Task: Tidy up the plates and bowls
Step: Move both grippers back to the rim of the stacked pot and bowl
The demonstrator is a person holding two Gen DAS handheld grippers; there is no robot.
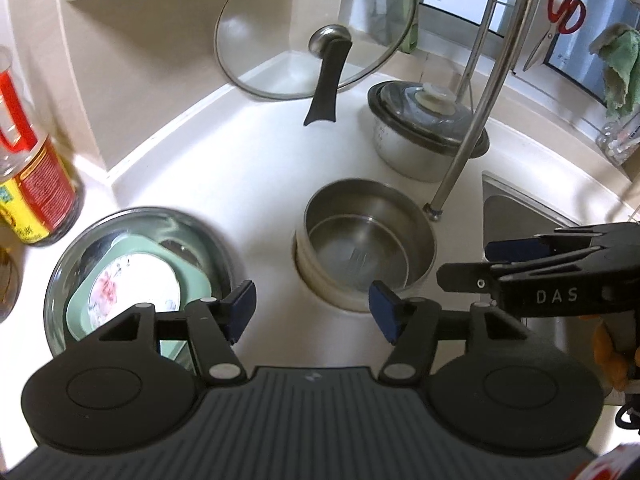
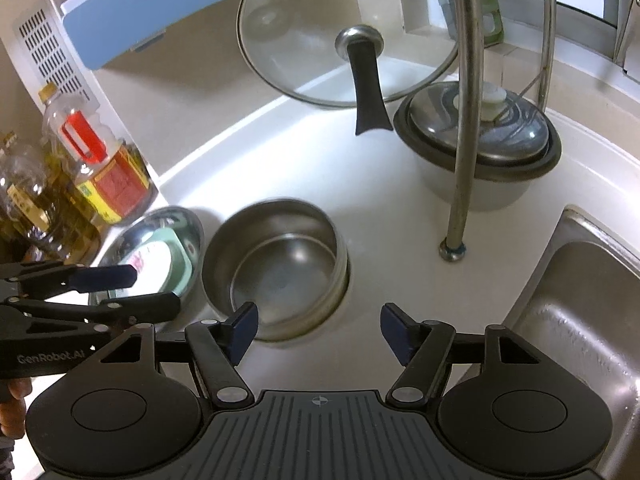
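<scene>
Far left, tall clear oil bottles with red handles and yellow-red labels (image 2: 96,160) crowd the counter edge, just beside the wide shallow steel basin (image 1: 68,280). Inside that basin sits a pale green squarish plate (image 1: 192,276) with a white floral-print dish (image 1: 132,292) nested on it. So the plates are stacked there, on the white countertop (image 1: 248,168).

The left gripper (image 1: 312,306) hangs over the gap between basin and bowls, blue pads spread well apart, gripping nothing. Swing it carelessly leftward and those bottles could get clipped; they look top-heavy to me.

Centre now: the deep round stainless steel bowl (image 2: 276,264), with what looks like a second one nested inside, sits close beside the basin. The right gripper (image 2: 318,330) hovers at its near rim, jaws wide, empty as well. Smooth thin steel wall, so a shallow pinch could slip, and lifting the outer bowl may drag the inner one along.

Behind, a glass lid with a black handle (image 2: 348,40) leans against the wall, a nudge could bring it sliding down. Right of that, the lidded pot (image 2: 480,140), the steel post (image 2: 464,120) and the sink (image 2: 580,320): tight quarters, and the two grippers sit near each other, so they could collide.
</scene>
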